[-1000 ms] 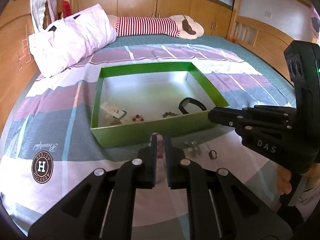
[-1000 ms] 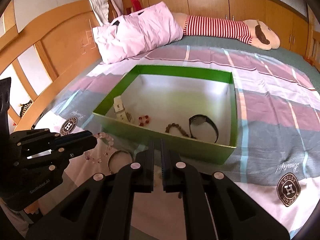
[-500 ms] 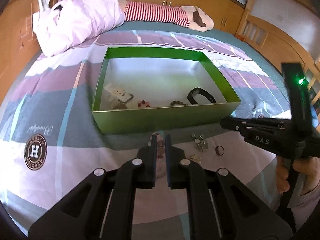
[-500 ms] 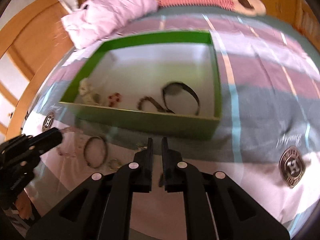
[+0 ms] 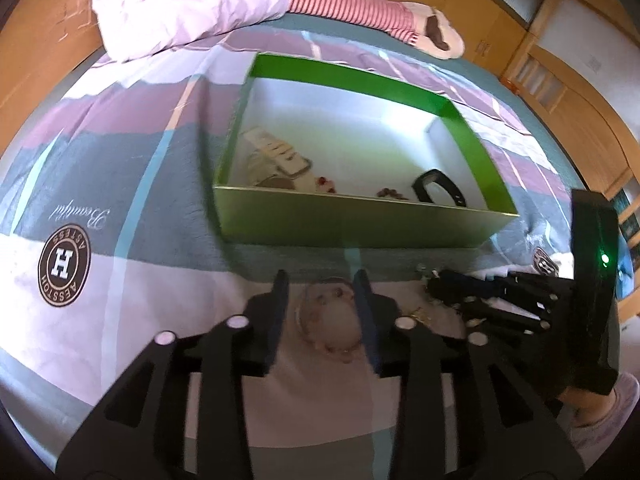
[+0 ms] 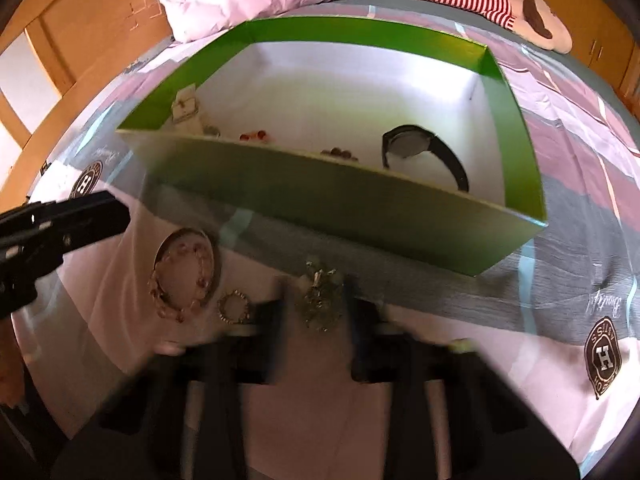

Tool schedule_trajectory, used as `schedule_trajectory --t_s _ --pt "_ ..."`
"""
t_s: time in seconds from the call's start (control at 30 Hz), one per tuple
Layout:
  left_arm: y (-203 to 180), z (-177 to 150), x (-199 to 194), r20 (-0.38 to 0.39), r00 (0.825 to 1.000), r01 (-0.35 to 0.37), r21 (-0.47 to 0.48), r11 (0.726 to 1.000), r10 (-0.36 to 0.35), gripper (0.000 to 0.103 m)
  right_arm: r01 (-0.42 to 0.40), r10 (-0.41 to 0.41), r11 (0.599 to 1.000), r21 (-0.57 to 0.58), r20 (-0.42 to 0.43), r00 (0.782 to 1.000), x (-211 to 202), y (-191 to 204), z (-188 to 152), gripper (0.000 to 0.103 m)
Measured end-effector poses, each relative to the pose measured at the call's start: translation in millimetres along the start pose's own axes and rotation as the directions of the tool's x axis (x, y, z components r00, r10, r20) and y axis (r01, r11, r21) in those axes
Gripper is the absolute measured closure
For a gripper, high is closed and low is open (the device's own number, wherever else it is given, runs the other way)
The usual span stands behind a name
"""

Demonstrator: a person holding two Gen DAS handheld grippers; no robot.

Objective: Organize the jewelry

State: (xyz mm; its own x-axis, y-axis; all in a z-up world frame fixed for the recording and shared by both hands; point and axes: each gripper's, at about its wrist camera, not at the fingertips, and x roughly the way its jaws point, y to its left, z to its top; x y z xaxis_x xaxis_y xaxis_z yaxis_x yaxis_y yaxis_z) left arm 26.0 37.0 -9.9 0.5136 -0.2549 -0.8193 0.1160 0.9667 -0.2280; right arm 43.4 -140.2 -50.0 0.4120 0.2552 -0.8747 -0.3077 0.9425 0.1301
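Observation:
My left gripper (image 5: 321, 280) hangs low over the bedspread and its jaws are opening. A pink bead bracelet (image 5: 332, 320) lies on the bed between the fingers, untouched by the pads. In the right wrist view that bracelet (image 6: 184, 276) rests across a thin bangle, just past the left gripper (image 6: 80, 212). My right gripper (image 6: 314, 304) is blurred, its fingers spread around a silvery jewelry cluster (image 6: 320, 300). The green box (image 5: 360, 220) beyond holds a black watch (image 6: 424, 152), beads and a pale watch.
A small beaded ring (image 6: 234, 306) lies left of the silvery cluster. A pink pillow (image 5: 180, 4) and a striped plush toy (image 5: 360, 8) lie at the head of the bed. Wooden panels border both sides. A hand (image 5: 592, 404) holds the right gripper (image 5: 436, 284).
Both grippers have sunk toward the bed. The left one let go of the pink bracelet, which now lies on the bangle. The right fingers have spread apart.

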Motion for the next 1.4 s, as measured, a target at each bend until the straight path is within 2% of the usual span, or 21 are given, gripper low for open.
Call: schedule_trajectory --t_s 0.17,0.3,0.37,0.53,0.77,0.93,1.07,1.2,1.4 --pt "-1 -4 14 -0.074 0.997 -0.01 0.01 1.0 0.011 0.066 0.016 -0.018 0.999 0.045 0.034 0.999 -11 -10 4 0.094" --pt "-15 -15 30 -0.15 0.987 -0.052 0.09 0.995 0.065 0.066 0.007 -0.008 0.998 0.068 0.005 1.0 -5 -17 1 0.094" --pt "-16 -20 34 -0.178 0.98 -0.07 0.097 0.993 0.086 0.066 0.01 -0.01 0.998 0.059 -0.001 1.0 -4 -16 0 0.094" --pt "-13 -30 39 -0.224 0.97 -0.078 0.06 0.995 0.089 0.066 0.028 -0.029 0.999 0.031 0.02 0.999 -11 -13 -1 0.094" --pt "-5 -32 42 -0.253 0.967 -0.032 -0.013 0.999 0.028 0.065 0.042 -0.042 0.999 0.019 -0.003 0.999 -1 -10 -2 0.094" --pt "-7 -33 39 -0.221 0.973 -0.06 0.014 0.998 0.062 0.094 0.056 -0.056 0.998 0.008 0.002 0.998 2 -8 -3 0.093" --pt "-18 -31 31 -0.159 0.978 -0.119 0.084 0.989 0.132 0.096 0.058 -0.058 0.998 0.01 0.002 0.998 1 -9 -3 0.092" --pt "-25 -28 18 -0.083 0.983 -0.151 0.121 0.981 0.162 0.096 0.053 -0.053 0.998 0.021 0.0 0.999 1 -10 -3 0.091" --pt "-34 -20 3 0.006 0.977 -0.213 0.161 0.964 0.214 0.096 0.057 -0.057 0.998 0.015 0.0 0.998 1 -9 -3 0.091"
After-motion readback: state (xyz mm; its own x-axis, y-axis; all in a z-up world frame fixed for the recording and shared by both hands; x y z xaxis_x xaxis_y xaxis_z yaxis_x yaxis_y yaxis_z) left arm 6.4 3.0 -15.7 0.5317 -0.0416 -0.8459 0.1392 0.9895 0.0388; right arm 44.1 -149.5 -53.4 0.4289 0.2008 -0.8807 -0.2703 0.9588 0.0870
